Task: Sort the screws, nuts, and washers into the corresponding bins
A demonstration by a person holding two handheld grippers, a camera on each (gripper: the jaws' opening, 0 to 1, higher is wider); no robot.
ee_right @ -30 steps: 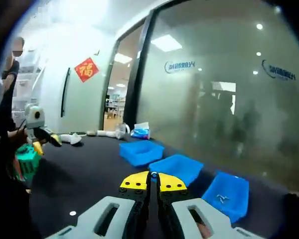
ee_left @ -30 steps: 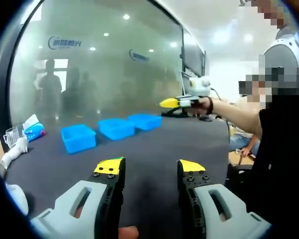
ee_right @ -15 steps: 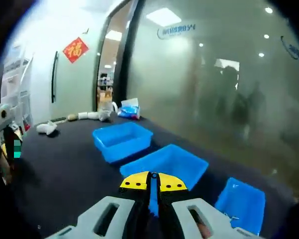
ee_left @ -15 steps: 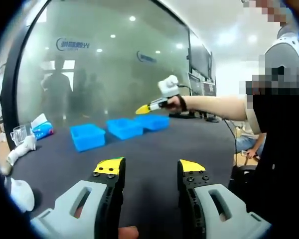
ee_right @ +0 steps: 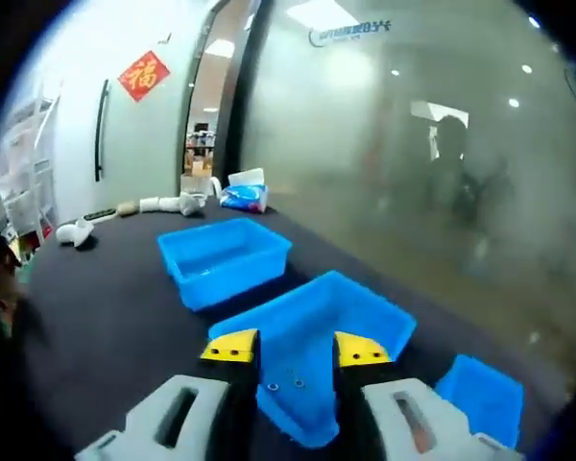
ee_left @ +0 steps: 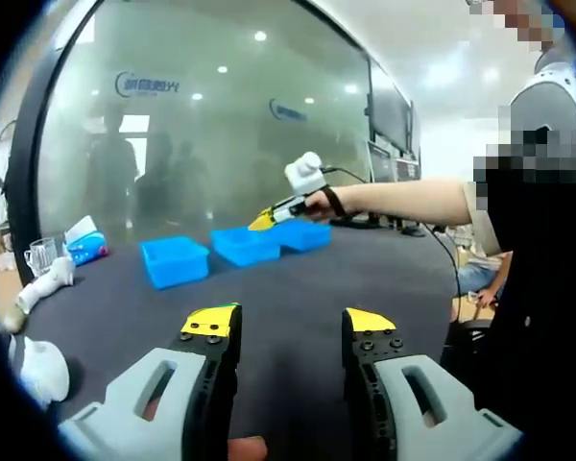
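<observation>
Three blue bins stand in a row on the dark table: the left bin point(ee_left: 176, 261) point(ee_right: 226, 259), the middle bin point(ee_left: 245, 245) point(ee_right: 317, 336) and the right bin point(ee_left: 302, 235) point(ee_right: 485, 399). My right gripper point(ee_right: 296, 348) point(ee_left: 264, 220) hangs open just above the middle bin, held out on the person's arm. Two small metal parts point(ee_right: 284, 384) lie on that bin's floor below the jaws. My left gripper point(ee_left: 288, 322) is open and holds nothing, low over the bare table well short of the bins.
A tissue pack point(ee_left: 84, 245) point(ee_right: 242, 197), a glass cup point(ee_left: 36, 257) and white cloths point(ee_left: 43, 283) point(ee_right: 77, 230) lie at the table's left end. A frosted glass wall point(ee_left: 221, 134) runs behind the bins. The person's body point(ee_left: 547, 288) is at the right.
My right gripper has moved over the middle bin and gone from shut to open; small parts now lie in that bin. The left gripper stays open in place.
</observation>
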